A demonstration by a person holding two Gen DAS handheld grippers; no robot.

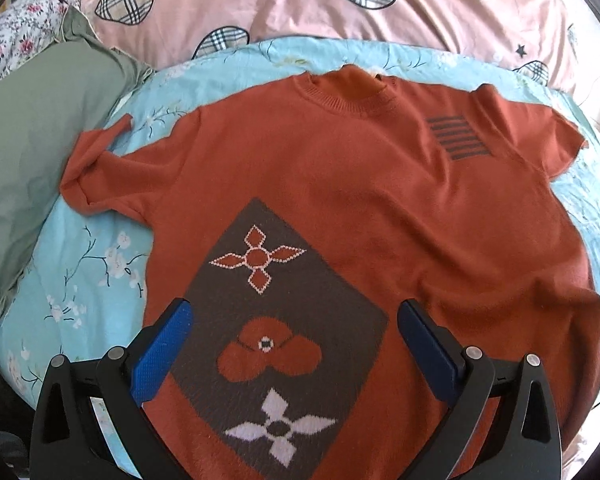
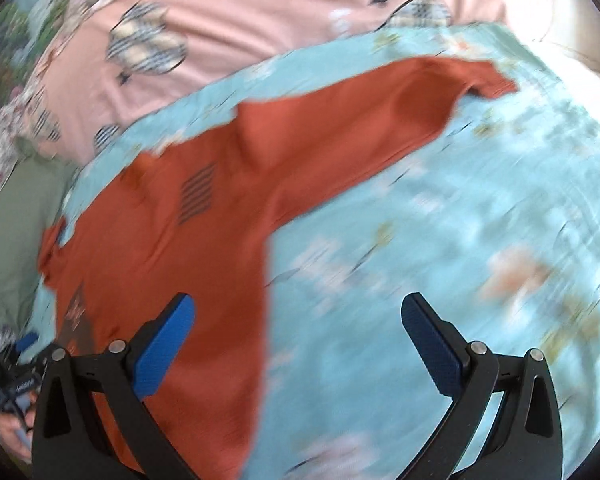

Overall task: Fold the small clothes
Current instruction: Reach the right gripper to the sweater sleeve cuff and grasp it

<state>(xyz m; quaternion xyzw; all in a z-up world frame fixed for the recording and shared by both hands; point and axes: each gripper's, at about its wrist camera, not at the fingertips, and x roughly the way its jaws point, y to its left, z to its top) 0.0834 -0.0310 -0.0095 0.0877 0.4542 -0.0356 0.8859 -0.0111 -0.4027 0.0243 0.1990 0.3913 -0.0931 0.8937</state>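
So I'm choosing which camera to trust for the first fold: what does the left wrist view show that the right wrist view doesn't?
Left wrist only: the sweater's collar, the whole brown patch with its flower motifs, and the crumpled left sleeve.

Right wrist only, though blurred: the right sleeve stretched out flat across the blue floral sheet, and the left gripper in a hand at the edge.

Both: the grey stripes, the pink cover, the green cloth, and open, empty jaws.

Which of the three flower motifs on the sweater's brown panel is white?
The one nearest the hem, the white four-petal flower, between the left claw's open fingers. The poppy-shaped flower above it and the top diamond-petal flower are orange.
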